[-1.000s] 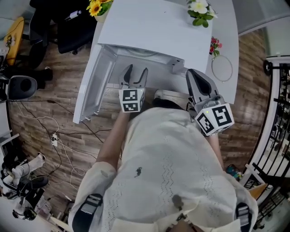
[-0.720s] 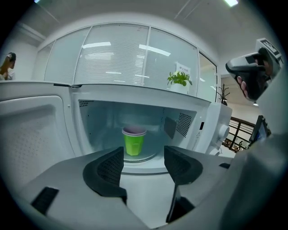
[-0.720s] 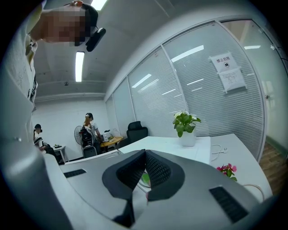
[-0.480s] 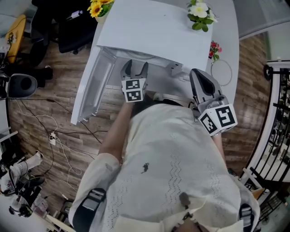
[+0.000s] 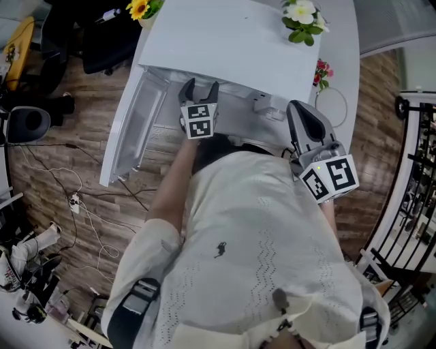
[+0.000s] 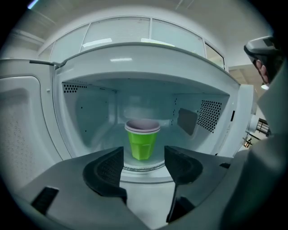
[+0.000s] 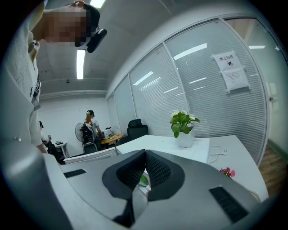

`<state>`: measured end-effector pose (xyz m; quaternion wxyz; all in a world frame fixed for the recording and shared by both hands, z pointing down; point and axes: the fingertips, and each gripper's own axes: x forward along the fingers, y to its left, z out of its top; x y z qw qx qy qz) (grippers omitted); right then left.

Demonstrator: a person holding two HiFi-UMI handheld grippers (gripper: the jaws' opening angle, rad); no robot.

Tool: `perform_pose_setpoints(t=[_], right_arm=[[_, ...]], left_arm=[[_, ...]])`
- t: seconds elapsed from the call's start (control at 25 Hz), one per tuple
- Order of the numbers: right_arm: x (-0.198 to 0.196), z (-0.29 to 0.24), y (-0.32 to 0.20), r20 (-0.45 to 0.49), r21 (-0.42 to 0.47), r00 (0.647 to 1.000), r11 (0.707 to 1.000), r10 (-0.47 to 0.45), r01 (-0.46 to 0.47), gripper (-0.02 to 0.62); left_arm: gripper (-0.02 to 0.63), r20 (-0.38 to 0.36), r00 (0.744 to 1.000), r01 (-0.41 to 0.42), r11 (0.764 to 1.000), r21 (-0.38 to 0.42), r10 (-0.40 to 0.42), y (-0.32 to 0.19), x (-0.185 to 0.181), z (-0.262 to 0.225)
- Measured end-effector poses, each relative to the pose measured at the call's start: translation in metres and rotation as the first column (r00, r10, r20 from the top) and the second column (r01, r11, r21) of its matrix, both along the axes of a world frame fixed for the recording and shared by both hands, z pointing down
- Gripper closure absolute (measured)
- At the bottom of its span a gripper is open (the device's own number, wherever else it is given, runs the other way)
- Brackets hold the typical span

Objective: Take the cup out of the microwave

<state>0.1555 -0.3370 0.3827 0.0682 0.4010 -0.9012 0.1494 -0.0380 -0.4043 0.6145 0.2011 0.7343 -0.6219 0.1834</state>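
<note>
In the left gripper view a green cup (image 6: 143,143) with a pale rim stands upright on the glass turntable inside the open white microwave (image 6: 135,58). My left gripper (image 6: 144,162) is open just in front of the cavity's mouth. The cup shows between its two dark pads but further in, untouched. From the head view the left gripper (image 5: 199,90) points into the microwave (image 5: 231,41), whose top hides the cup. My right gripper (image 5: 297,109) is shut and empty, held to the right of the microwave. In its own view, that right gripper (image 7: 145,157) has its pads pressed together.
The microwave door (image 5: 129,129) hangs open to the left. On the white table are a white-flower pot (image 5: 300,17), yellow flowers (image 5: 139,8), a small pink flower (image 5: 322,70) and a white cable (image 5: 334,102). Cables lie on the wooden floor (image 5: 82,204). People sit far off (image 7: 90,128).
My left gripper has moved forward and down toward the microwave's opening. The right gripper has stayed about where it was, still shut.
</note>
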Motion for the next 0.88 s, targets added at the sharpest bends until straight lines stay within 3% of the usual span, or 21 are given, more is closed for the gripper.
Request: perform_pose_setpoints(t=[0.6, 0.88], right_arm=[[0.025, 0.001, -0.014, 0.005, -0.002, 0.997, 0.998, 0.071, -0.071, 0.586], [0.02, 0.003, -0.014, 0.006, -0.011, 0.998, 0.998, 0.062, -0.062, 0.586]], left_arm=[[0.304, 0.058, 0.996, -0.067, 0.998, -0.001, 0.067, -0.029, 0.005, 0.015], [0.302, 0.07, 0.995, -0.069, 0.997, -0.018, 0.07, -0.039, 0.003, 0.021]])
